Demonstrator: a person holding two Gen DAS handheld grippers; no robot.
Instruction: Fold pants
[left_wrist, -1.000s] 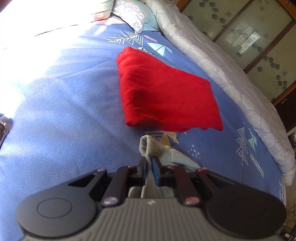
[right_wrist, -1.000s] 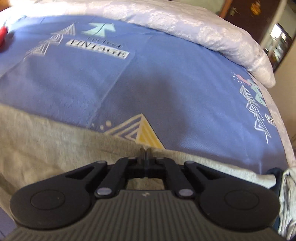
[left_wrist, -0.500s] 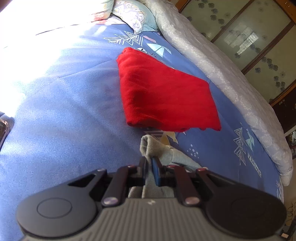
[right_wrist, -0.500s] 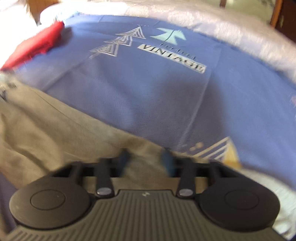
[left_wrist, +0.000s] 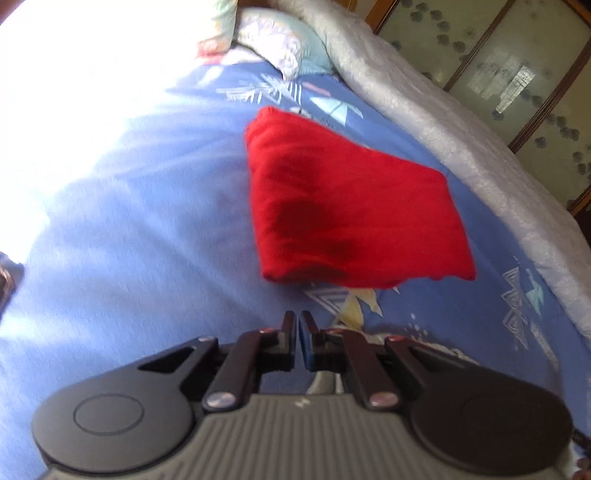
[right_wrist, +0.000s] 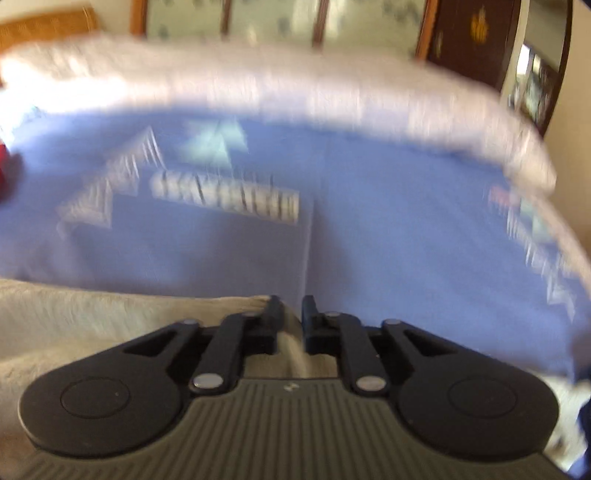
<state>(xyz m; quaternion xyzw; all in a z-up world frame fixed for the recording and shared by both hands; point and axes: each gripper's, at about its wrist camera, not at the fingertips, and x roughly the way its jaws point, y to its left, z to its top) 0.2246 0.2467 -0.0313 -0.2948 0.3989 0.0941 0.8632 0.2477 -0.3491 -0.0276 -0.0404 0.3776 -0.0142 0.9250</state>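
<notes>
The left gripper (left_wrist: 298, 323) had its jaws together, only a thin slit showing between the pads, and nothing visible was clamped in them at the tips; a sliver of grey cloth (left_wrist: 323, 384) peeked out low in the frame, behind the right finger, just above the gripper body, and whether it touched the jaws could not be told. Ahead of those tips lay the blue sheet (left_wrist: 129, 240), and beyond them, centre frame, a folded red garment (left_wrist: 351, 206) sat flat on the sheet, well clear of the jaws. A pale quilt (left_wrist: 461, 129) ran along the upper right edge, with a pillow (left_wrist: 280, 48) at the top. Over in the right wrist view, blurred, the right gripper (right_wrist: 291, 306) had its jaws apart and opening, a modest gap between them. The pants (right_wrist: 92, 317), beige-grey, spread across the lower left of that frame and ran under the gripper, their edge reaching up to the left finger and showing through the gap below the tips; the pads did not press on them. To the right of the jaws lay bare sheet (right_wrist: 406, 240), its print smeared.
</notes>
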